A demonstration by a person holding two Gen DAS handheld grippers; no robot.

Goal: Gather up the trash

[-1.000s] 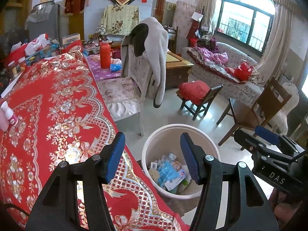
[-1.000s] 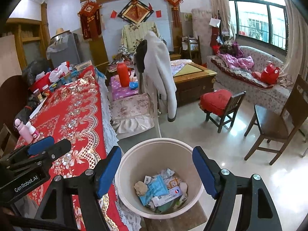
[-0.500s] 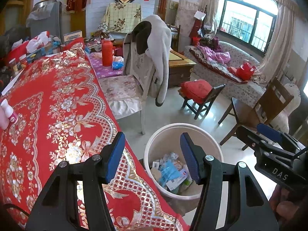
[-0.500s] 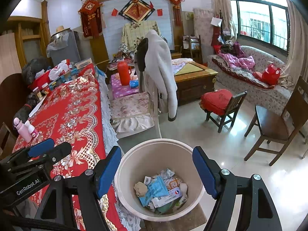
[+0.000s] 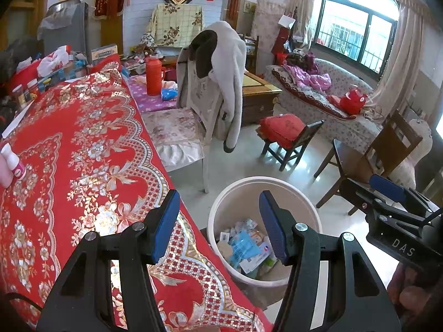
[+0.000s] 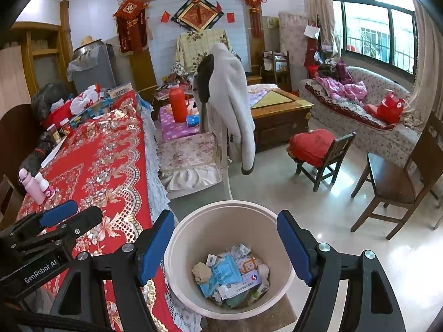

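A beige round bin (image 6: 193, 235) stands on the floor beside the table with the red gold-patterned cloth (image 6: 110, 160). Inside lies trash (image 6: 232, 276): a blue wrapper, white packets, a crumpled brown wad. My right gripper (image 6: 224, 242) hangs open and empty straight above the bin. My left gripper (image 5: 218, 221) is open and empty over the table's edge, with the bin (image 5: 304, 202) and its trash (image 5: 246, 246) just right of it. Each gripper shows at the edge of the other's view.
Pink and white small bottles (image 6: 36, 185) stand on the cloth's left side. Boxes and jars (image 6: 83, 105) crowd the table's far end. A chair with a grey coat (image 6: 229, 105) stands beyond the bin. Wooden chairs (image 6: 396, 182) and a sofa (image 6: 360, 110) stand to the right.
Both views have drifted only slightly; the grippers stay open and empty by the bin, and the trash in it has not moved.
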